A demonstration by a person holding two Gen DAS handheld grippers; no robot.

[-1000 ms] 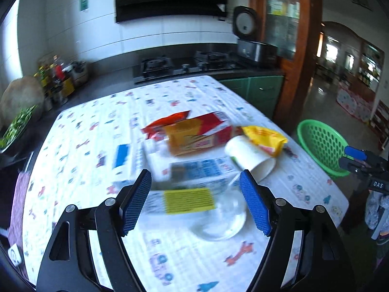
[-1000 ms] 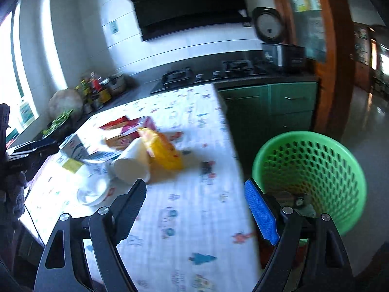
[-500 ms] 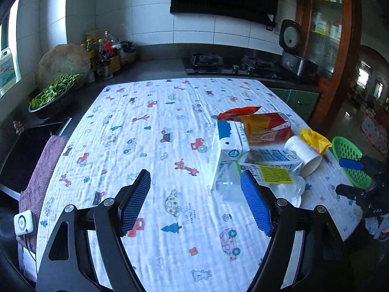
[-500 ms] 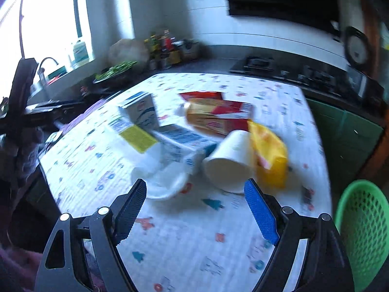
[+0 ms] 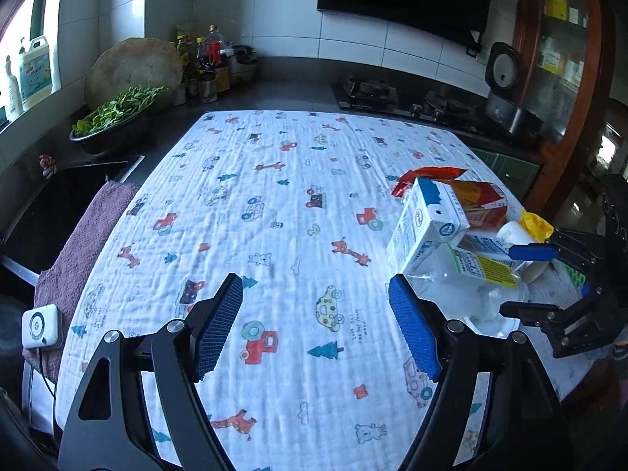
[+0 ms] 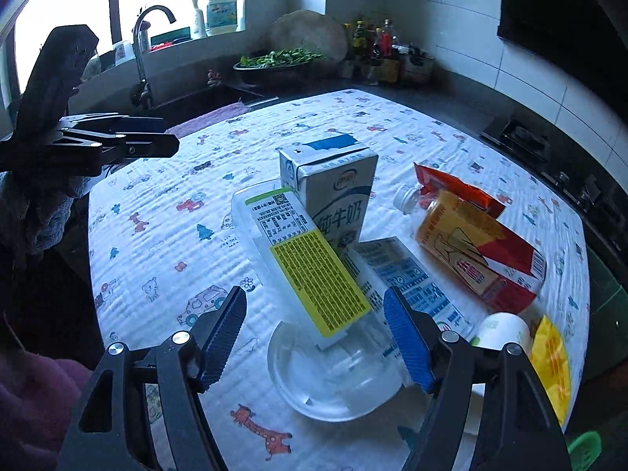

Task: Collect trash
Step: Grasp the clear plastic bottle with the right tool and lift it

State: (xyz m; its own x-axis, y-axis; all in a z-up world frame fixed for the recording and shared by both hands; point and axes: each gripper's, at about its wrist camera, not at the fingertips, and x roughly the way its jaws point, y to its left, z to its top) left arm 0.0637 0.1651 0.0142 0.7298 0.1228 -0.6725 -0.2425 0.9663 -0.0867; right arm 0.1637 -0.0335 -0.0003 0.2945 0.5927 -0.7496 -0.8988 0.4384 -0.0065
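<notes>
A pile of trash lies on the table: a white milk carton (image 6: 333, 192), a clear plastic bottle with a yellow label (image 6: 314, 282), an orange-red juice carton (image 6: 479, 259), a red wrapper (image 6: 455, 188), a white paper cup (image 6: 500, 329) and a yellow wrapper (image 6: 551, 357). My right gripper (image 6: 316, 337) is open, its fingers on either side of the clear bottle's near end. My left gripper (image 5: 316, 329) is open and empty over bare tablecloth, left of the pile; the milk carton (image 5: 426, 231) shows to its right.
The table wears a cartoon-print cloth (image 5: 274, 196). A purple towel (image 5: 78, 243) hangs at its left edge by a sink. A bowl of greens (image 5: 117, 117) and bottles stand on the counter. A bit of the green basket (image 6: 585, 447) shows at the bottom right.
Both grippers swung left. The right gripper turned from the green basket to the trash pile and closed in on the clear bottle. The left now faces bare cloth.
</notes>
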